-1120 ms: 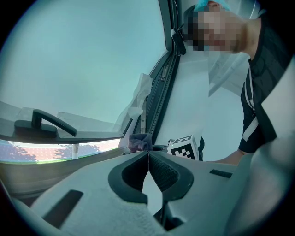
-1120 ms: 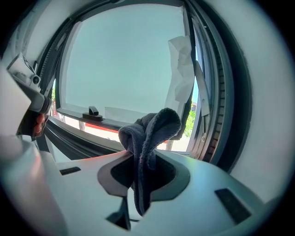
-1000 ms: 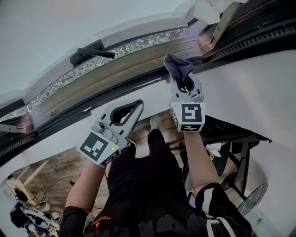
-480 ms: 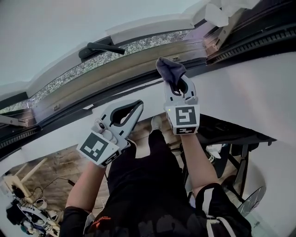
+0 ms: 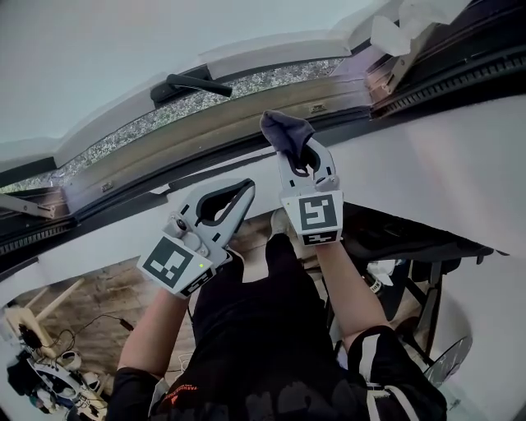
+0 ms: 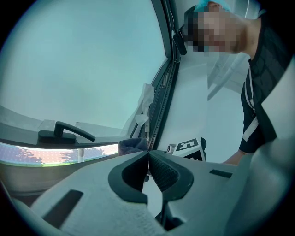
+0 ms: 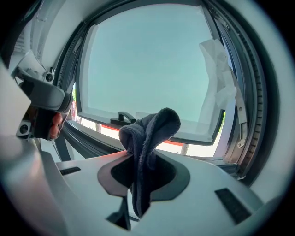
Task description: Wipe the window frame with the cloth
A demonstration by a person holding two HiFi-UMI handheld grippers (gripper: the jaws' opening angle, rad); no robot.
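Room: a window with pale glass [image 5: 99, 57] set in a white wall [image 5: 427, 156]. A wooden floor [image 5: 107, 288] lies far below, with cables and small clutter [image 5: 41, 378] at its lower-left corner. The person stands close to the wall.

Window frame [image 5: 205, 123]: a tan inner rail with a dark rail under it, running from lower left to upper right in the head view. A black window handle [image 5: 189, 82] sits on the sash above the rail.

Cloth [image 5: 285, 131]: dark grey and nappy, folded into a bunch. It is clamped in the right hand-held gripper [image 5: 300, 152], whose jaws are clenched on its middle. One rounded end stands up past the fingertips and a tail hangs down between the jaws, which the right gripper view shows plainly [image 7: 150, 138]. In the head view the bunch lies over the dark lower rail, right of the handle. Whether it touches the frame I cannot tell.

Left hand-held gripper [image 5: 245, 185]: jaws closed tip to tip with nothing between them, held lower and to the left against the wall, apart from the frame.

Other: crumpled white sheeting [image 5: 403, 25] hangs at the frame's right end. A black metal stand [image 5: 411, 247] is below, to the person's right. Nothing lies on the rail between the cloth and the handle.
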